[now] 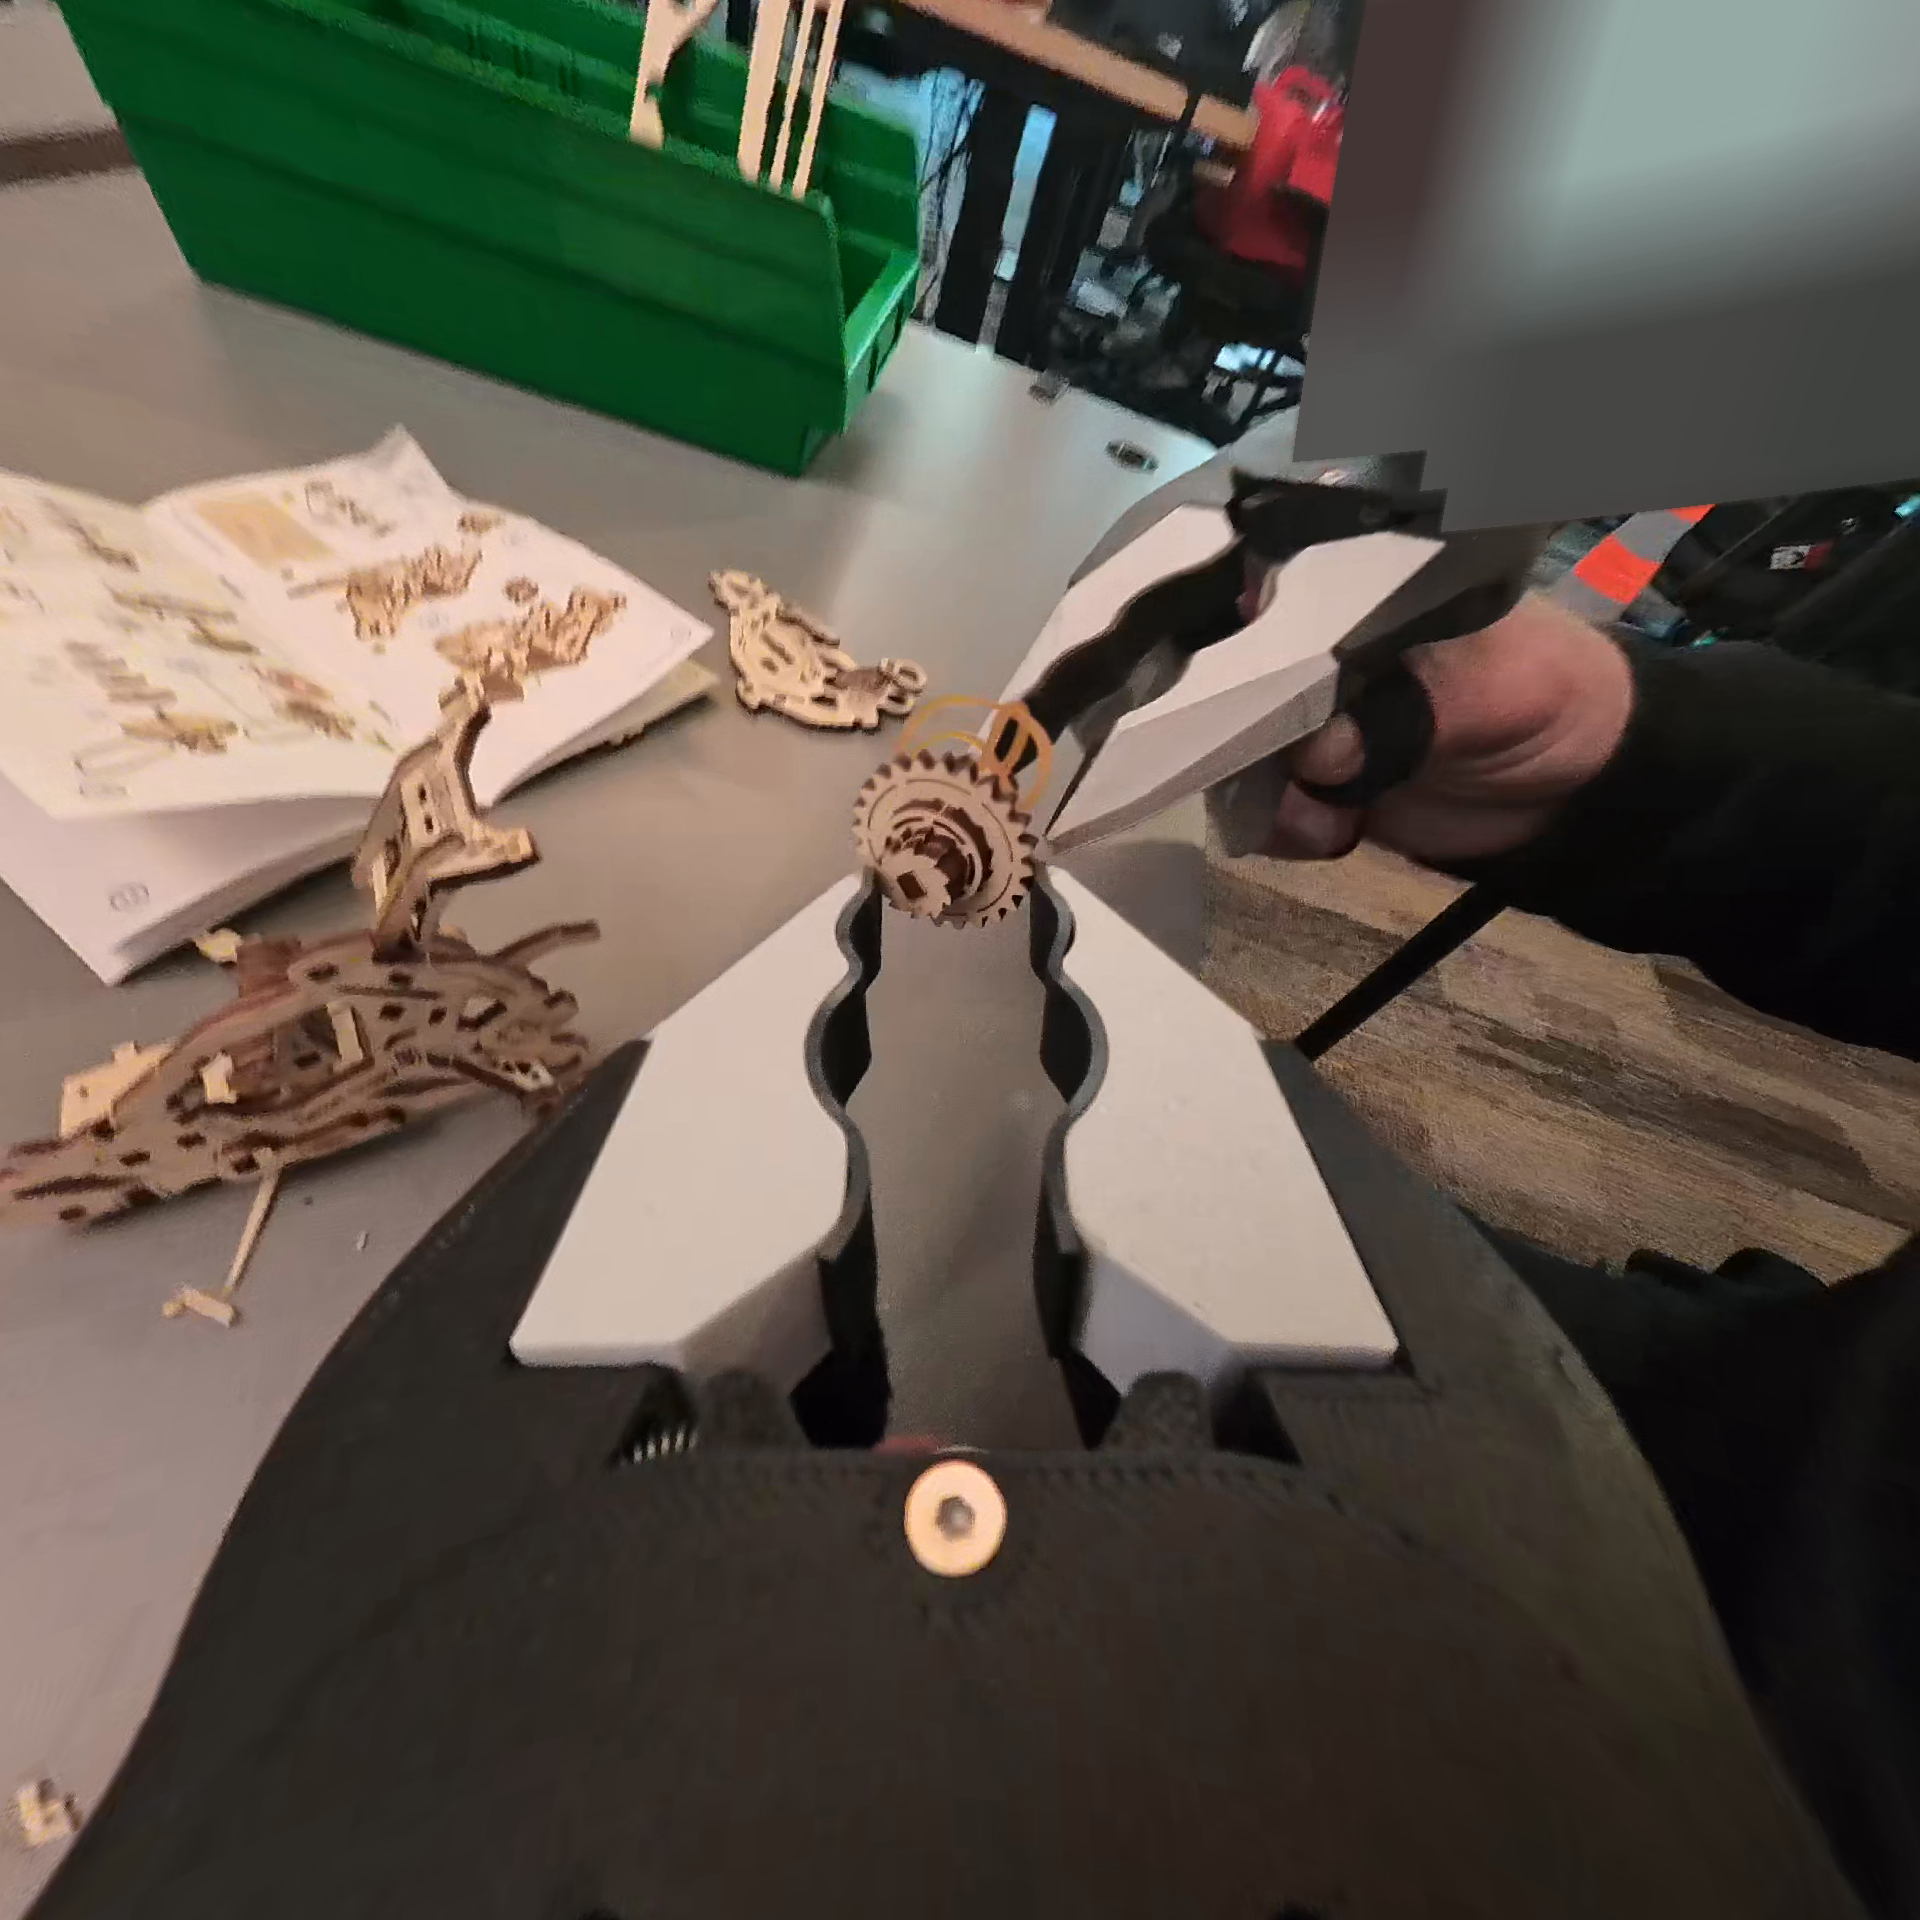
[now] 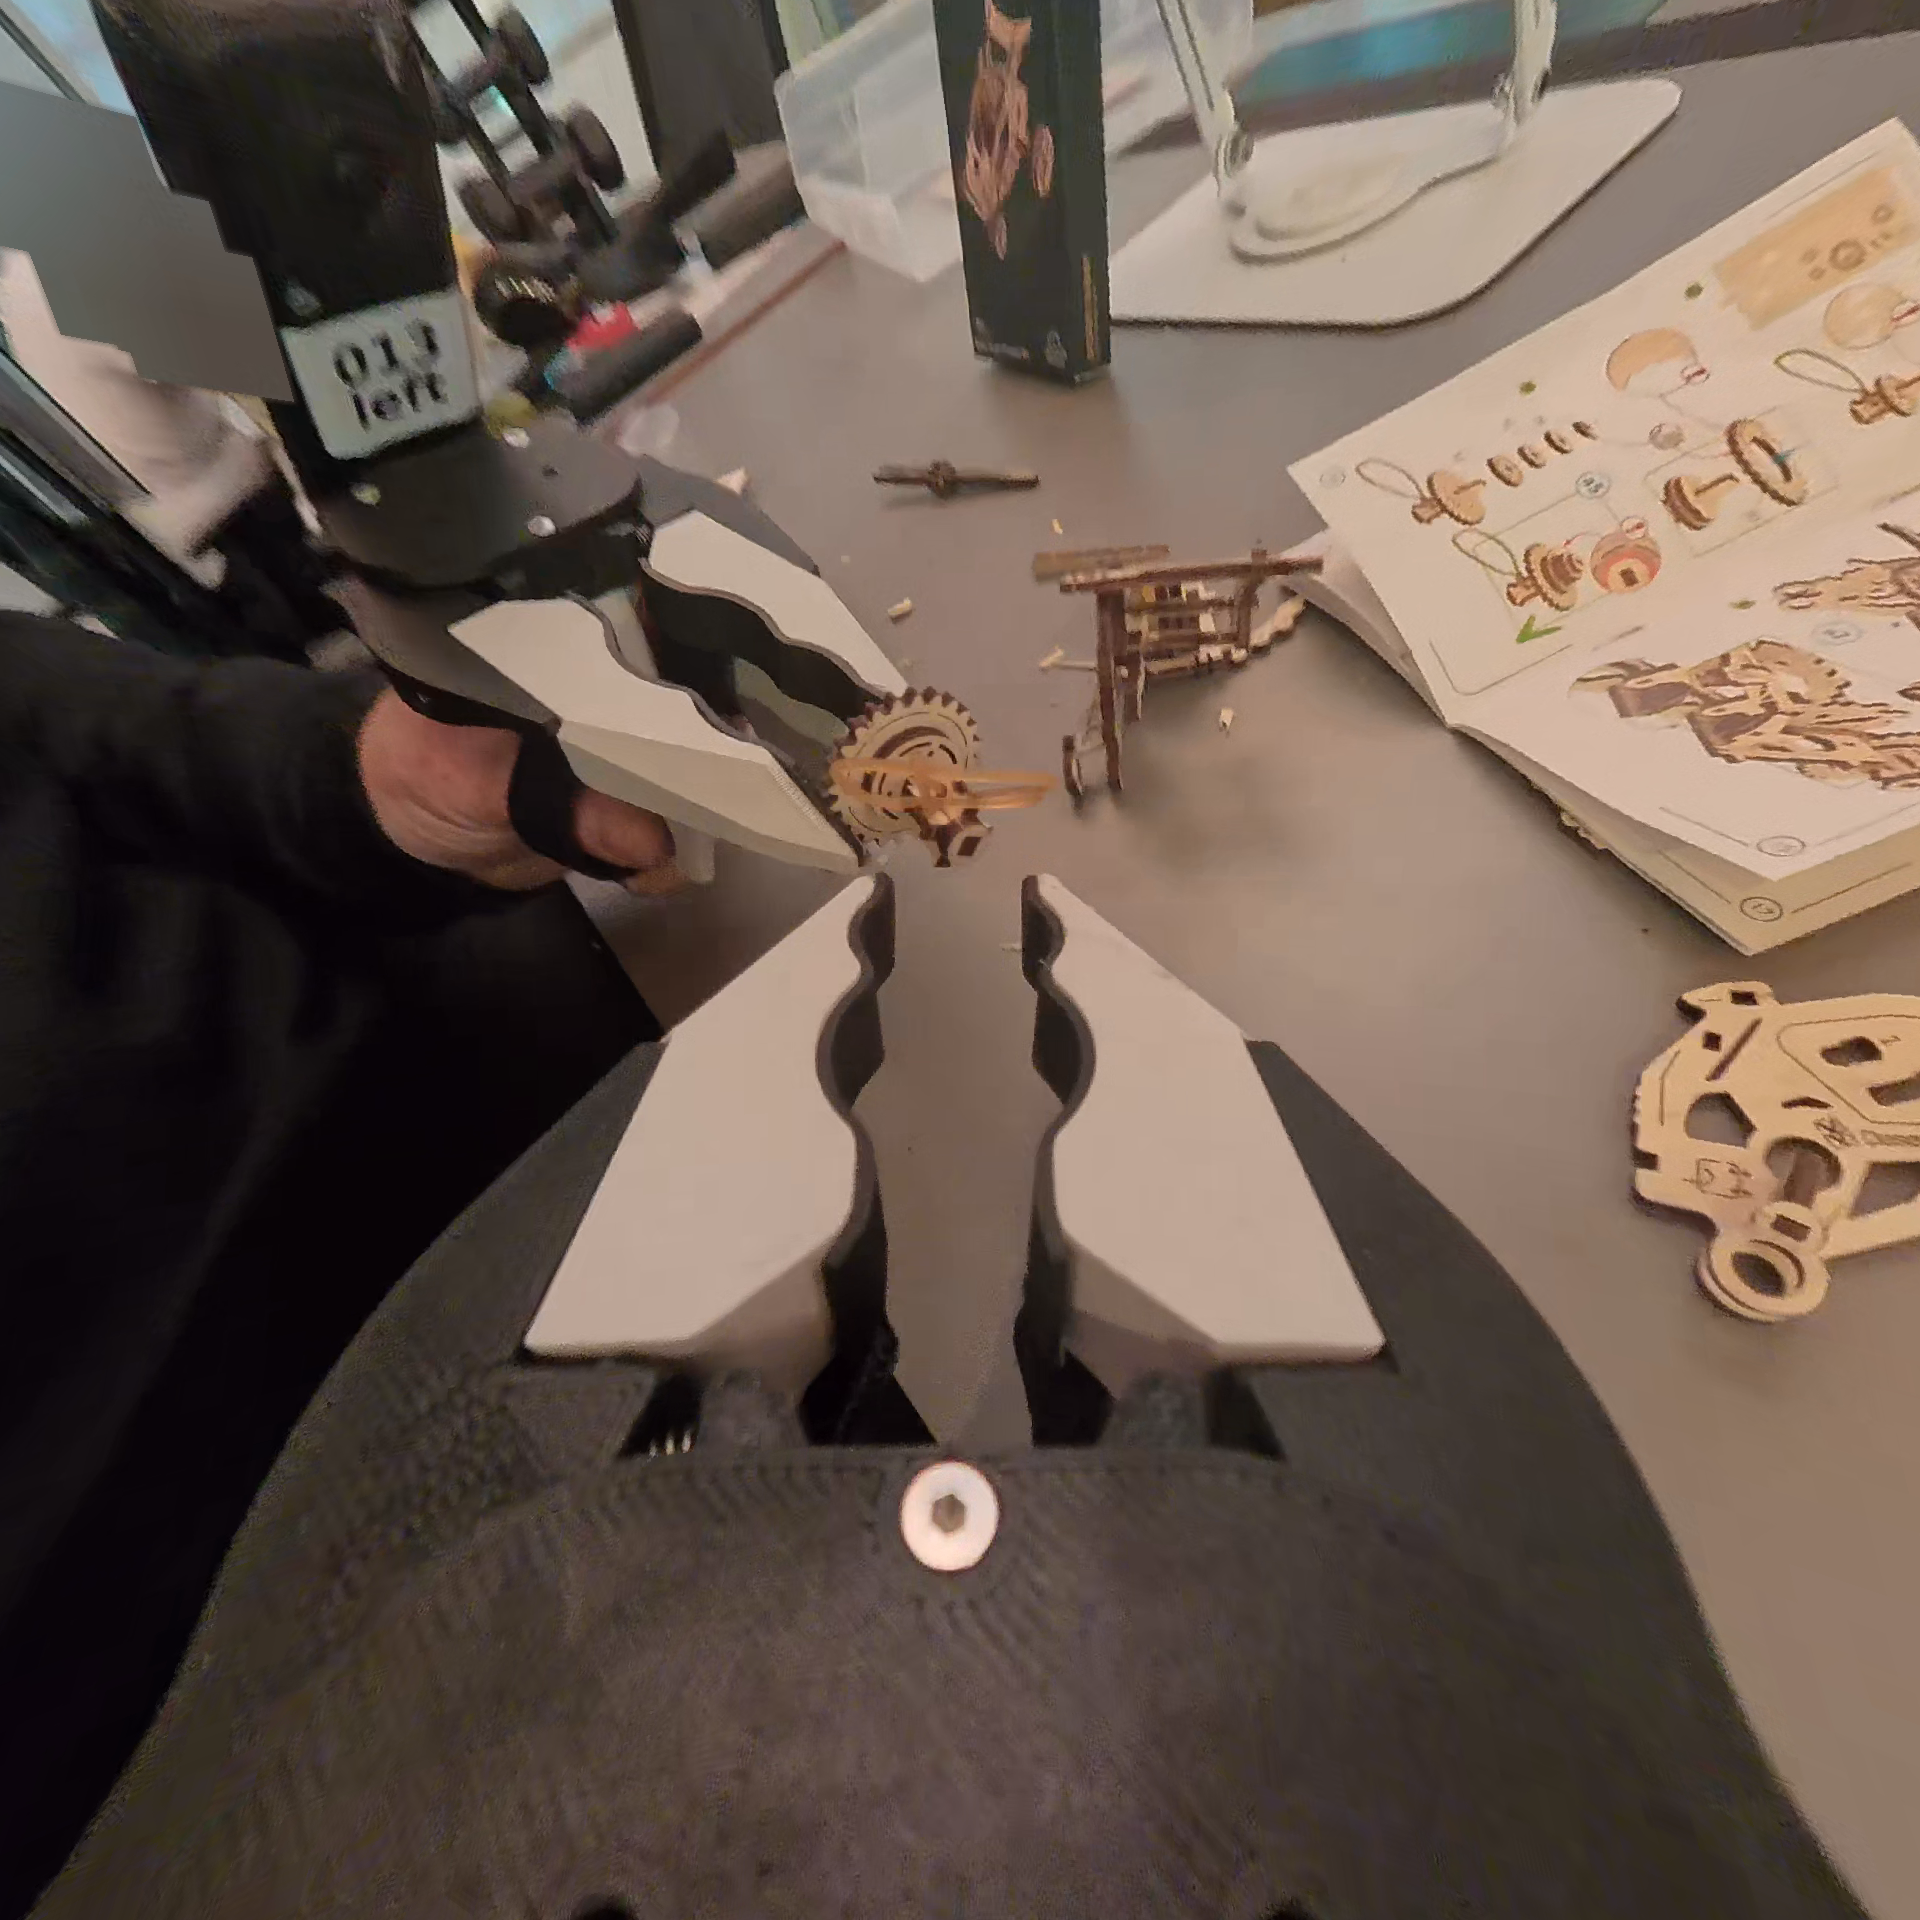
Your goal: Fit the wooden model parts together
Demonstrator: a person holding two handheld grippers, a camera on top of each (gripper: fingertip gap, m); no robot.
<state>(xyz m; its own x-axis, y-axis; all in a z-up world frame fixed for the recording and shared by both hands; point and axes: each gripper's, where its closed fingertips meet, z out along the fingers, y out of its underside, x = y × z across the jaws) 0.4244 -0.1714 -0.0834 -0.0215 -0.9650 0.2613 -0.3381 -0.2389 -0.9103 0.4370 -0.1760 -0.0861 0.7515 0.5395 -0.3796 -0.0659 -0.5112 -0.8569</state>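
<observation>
Gear (image 1: 943, 842) of pale wood, toothed and with a stepped hub, sits clamped at the tips of the left tongs (image 1: 951, 883), above the grey surface (image 1: 156, 416) near its front edge. A thin tan band (image 1: 977, 727) loops around the hub and sticks out on the far side of the gear. The right tongs (image 1: 1039, 774) come in from the right, gripped by a hand (image 1: 1455, 748) in a dark sleeve. Their tips are spread apart just beside the gear and the band.

In the right wrist view the right tongs (image 2: 956, 888) stand open with only bare surface (image 2: 1247, 883) in the gap. The gear (image 2: 904, 769) hangs just beyond their left tip, pinched by the left tongs (image 2: 868, 790), which reach in from the left, also hand-held (image 2: 457, 790). The band (image 2: 966, 784) lies across the gear face and pokes out to the right.

On the surface, left of the left tongs, rests a part-built model (image 1: 312, 1049) with an upright piece rising from it. Beyond it an open booklet (image 1: 312, 644) lies flat. A flat cut-out panel (image 1: 810, 665) lies right of the booklet, and a green bin (image 1: 499, 208) stands at the far side. From the right wrist view the model (image 2: 1164, 623) sits past the gear, the booklet (image 2: 1662, 582) to the right and the panel (image 2: 1808, 1153) near right. A small axle (image 2: 951, 478) and a tall dark box (image 2: 1023, 187) are farther off.
</observation>
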